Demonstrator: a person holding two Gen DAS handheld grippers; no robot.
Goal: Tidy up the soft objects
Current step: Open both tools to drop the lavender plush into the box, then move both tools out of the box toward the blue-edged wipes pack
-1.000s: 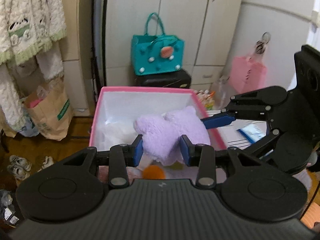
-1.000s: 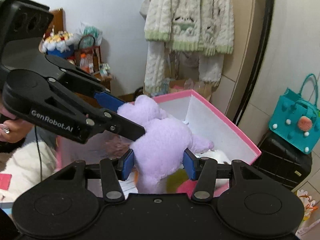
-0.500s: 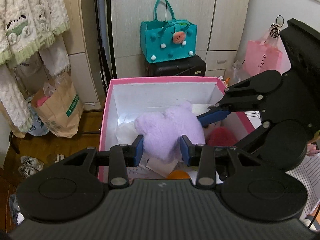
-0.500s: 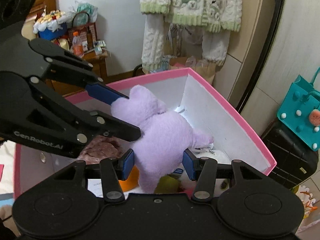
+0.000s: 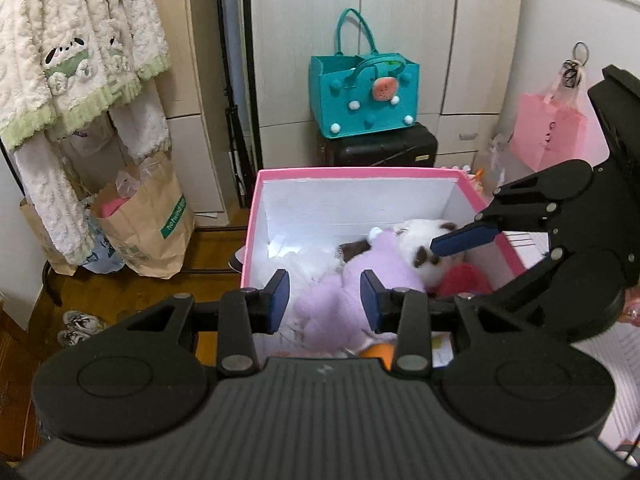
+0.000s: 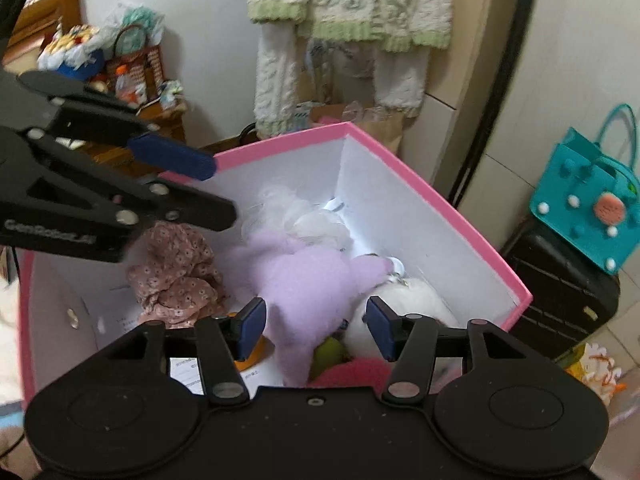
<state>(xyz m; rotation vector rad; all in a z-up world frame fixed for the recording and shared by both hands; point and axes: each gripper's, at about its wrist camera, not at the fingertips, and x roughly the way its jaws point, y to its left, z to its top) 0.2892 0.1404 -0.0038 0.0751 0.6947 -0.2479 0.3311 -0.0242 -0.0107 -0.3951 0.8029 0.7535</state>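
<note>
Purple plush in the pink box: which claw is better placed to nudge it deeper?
Right, probably. The right claw sits low over the purple plush, which lies between its opening jaws. The left claw hangs higher, by the rim of the pink box, holding nothing.

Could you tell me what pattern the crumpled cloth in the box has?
Small pale flowers on dusty pink cloth, clearest in the right wrist view.

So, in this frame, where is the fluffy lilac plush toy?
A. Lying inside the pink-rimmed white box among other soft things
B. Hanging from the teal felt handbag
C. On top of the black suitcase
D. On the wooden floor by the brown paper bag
A: the fluffy lilac plush toy lies inside the pink-rimmed white box, beside a white plush and a floral fabric bundle.
</note>
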